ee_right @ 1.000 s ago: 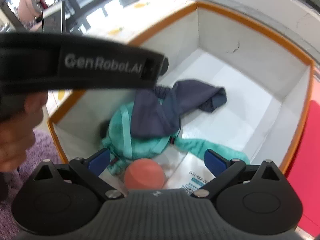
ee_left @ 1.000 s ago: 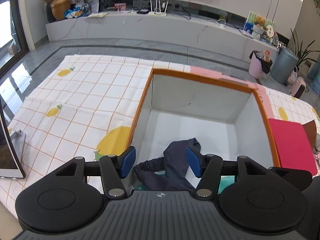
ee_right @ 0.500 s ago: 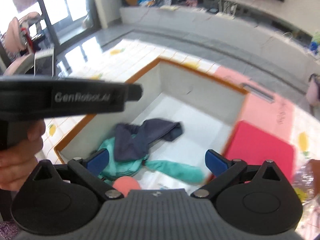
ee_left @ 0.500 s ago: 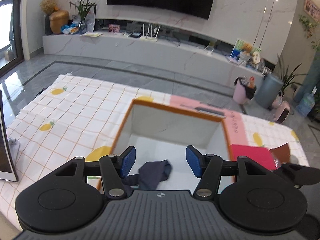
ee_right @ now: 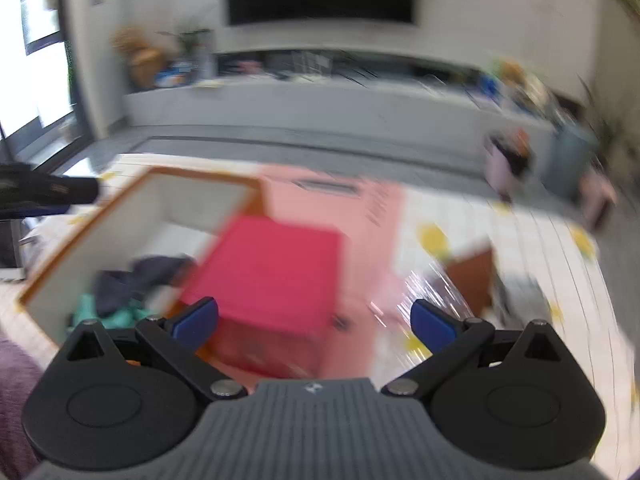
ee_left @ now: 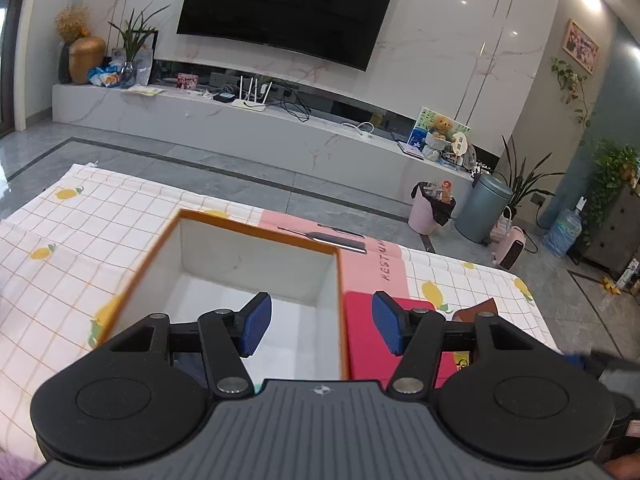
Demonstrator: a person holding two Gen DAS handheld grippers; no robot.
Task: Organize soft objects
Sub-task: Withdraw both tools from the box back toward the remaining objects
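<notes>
An orange-rimmed white box (ee_left: 256, 256) stands open on the checked cloth. In the blurred right wrist view it holds a dark navy cloth (ee_right: 144, 276) lying over a teal cloth (ee_right: 116, 314). My left gripper (ee_left: 321, 328) hangs open and empty above the box's right rim. My right gripper (ee_right: 314, 322) is open and empty too, over a red lid (ee_right: 276, 272) that lies right of the box (ee_right: 100, 232). The left gripper shows as a dark bar (ee_right: 48, 194) at the left edge of the right wrist view.
A pink flat box (ee_left: 360, 256) lies behind the red lid (ee_left: 380, 344). A brown piece (ee_right: 472, 276) and shiny plastic wrap (ee_right: 432, 292) lie to the right on the lemon-print cloth (ee_left: 80, 240). Beyond are the floor, a TV bench, bins and plants.
Both grippers have risen and drawn back from inside the box, tilting up toward the room. The right one swung right, from over the cloths to over the red lid. Both stayed open.
</notes>
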